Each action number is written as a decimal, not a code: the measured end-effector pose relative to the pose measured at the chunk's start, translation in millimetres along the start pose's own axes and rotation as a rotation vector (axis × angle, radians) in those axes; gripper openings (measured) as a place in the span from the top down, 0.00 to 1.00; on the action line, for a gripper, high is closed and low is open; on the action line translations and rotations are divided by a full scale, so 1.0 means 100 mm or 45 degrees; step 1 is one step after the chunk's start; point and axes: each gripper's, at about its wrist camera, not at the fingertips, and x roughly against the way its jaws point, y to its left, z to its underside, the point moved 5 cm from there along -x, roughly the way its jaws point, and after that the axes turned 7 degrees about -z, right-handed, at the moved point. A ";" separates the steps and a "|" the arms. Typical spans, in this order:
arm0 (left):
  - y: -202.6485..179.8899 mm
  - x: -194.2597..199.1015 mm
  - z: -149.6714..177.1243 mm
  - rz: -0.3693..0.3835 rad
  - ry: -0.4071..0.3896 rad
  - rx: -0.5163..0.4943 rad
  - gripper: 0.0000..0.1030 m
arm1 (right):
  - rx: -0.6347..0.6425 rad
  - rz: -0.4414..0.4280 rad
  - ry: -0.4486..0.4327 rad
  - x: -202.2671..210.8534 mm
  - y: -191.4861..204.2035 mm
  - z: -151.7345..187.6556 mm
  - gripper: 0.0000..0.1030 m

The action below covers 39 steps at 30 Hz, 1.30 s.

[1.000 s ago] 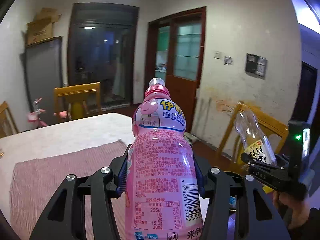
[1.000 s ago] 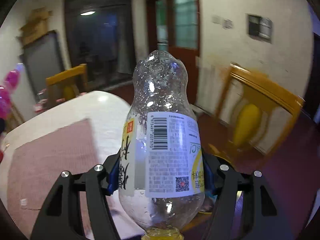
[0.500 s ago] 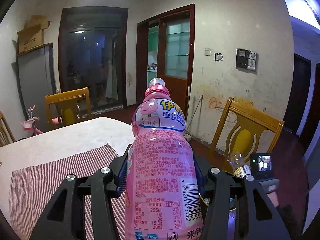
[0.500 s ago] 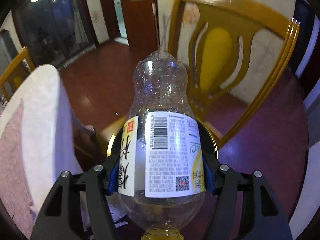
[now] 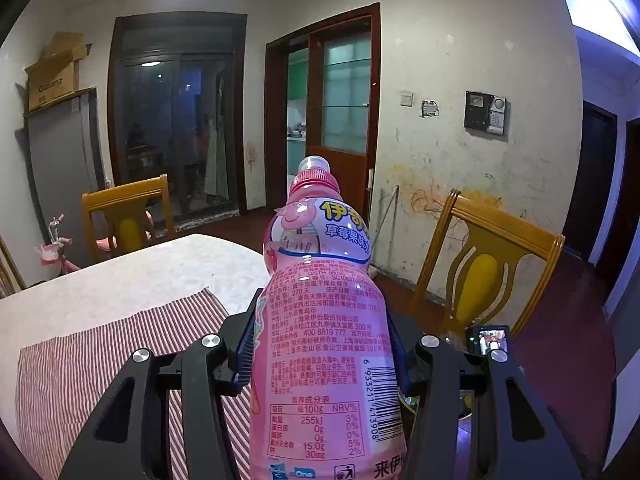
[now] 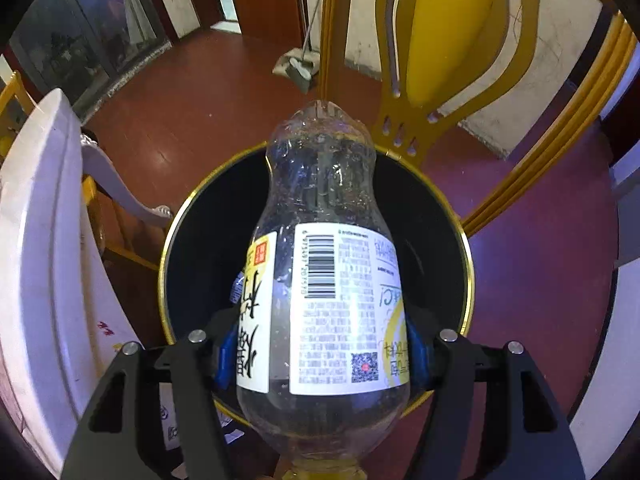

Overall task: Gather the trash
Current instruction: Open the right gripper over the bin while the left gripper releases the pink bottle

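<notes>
In the left wrist view my left gripper (image 5: 320, 354) is shut on a pink drink bottle (image 5: 320, 320) with a pink cap, held upright above the table's near corner. My right gripper (image 6: 316, 348) is shut on a clear plastic bottle (image 6: 320, 240) with a white and yellow label, its base pointing down and away. Right below that bottle stands a black bin with a gold rim (image 6: 466, 248), its dark inside open; the bottle hangs over its mouth. In the left wrist view, part of the right gripper's body (image 5: 489, 340) shows low on the right.
A white table (image 5: 132, 276) with a red-striped cloth (image 5: 100, 360) lies to the left; its edge (image 6: 44, 240) borders the bin. A yellow wooden chair (image 6: 448, 40) stands just behind the bin, another chair (image 5: 124, 216) at the table's far side. Dark red floor (image 6: 540, 260) surrounds the bin.
My right gripper has tipped downward and sunk with the clear bottle, from facing the room to hanging over the black bin. The left gripper has kept its place with the pink bottle.
</notes>
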 end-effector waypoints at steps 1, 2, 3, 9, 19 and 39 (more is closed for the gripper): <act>0.00 0.00 0.00 0.001 0.001 -0.001 0.50 | -0.010 0.009 0.021 -0.06 0.00 0.00 0.38; 0.00 -0.01 0.00 0.002 0.002 -0.003 0.50 | -0.014 0.017 0.041 -0.12 0.00 -0.01 0.38; 0.00 -0.01 0.01 0.003 0.003 -0.004 0.50 | -0.014 0.027 0.066 -0.18 0.00 -0.05 0.38; 0.00 -0.04 0.04 0.006 0.012 -0.015 0.50 | 0.005 0.071 0.144 -0.38 0.09 -0.04 0.22; 0.02 -0.07 0.05 0.017 0.016 -0.019 0.50 | -0.034 0.057 0.103 -0.28 0.06 0.02 0.21; -0.69 -0.55 0.39 0.184 0.178 -0.155 0.50 | -0.198 -0.108 -0.659 1.71 -0.20 0.19 0.16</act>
